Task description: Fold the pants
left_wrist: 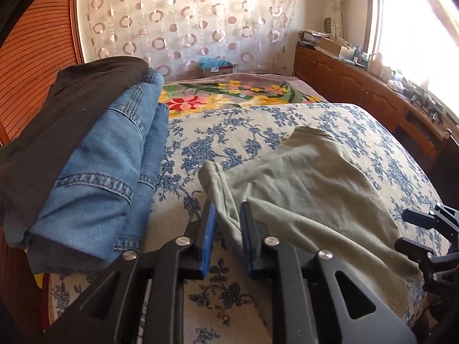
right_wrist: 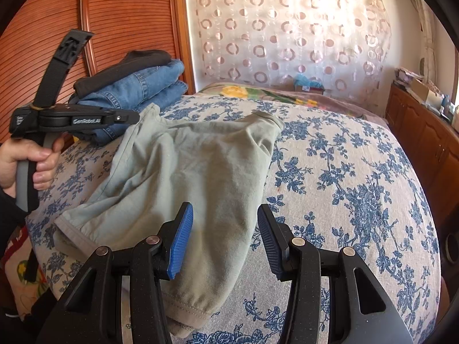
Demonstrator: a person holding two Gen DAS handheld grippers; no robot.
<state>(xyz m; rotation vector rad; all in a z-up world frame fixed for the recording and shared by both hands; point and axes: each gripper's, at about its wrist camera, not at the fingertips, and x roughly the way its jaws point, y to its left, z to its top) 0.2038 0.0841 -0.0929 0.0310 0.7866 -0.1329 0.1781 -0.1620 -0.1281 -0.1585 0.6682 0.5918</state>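
Note:
Olive-green pants (left_wrist: 301, 183) lie folded over on the blue-flowered bedspread (left_wrist: 252, 126); they also show in the right wrist view (right_wrist: 189, 172). My left gripper (left_wrist: 228, 232) is open, its blue pads either side of the pants' left edge fold, not clamped. In the right wrist view it (right_wrist: 126, 119) hovers over the pants' far left corner. My right gripper (right_wrist: 223, 240) is open, above the near right edge of the pants, holding nothing; it shows at the right edge of the left wrist view (left_wrist: 407, 229).
A stack of folded blue jeans (left_wrist: 114, 166) and a dark garment (left_wrist: 71, 109) lies at the bed's left side. A floral blanket (left_wrist: 229, 94) lies beyond. A wooden sideboard (left_wrist: 373, 91) with clutter runs along the right. A wooden sliding door (right_wrist: 114, 28) stands left.

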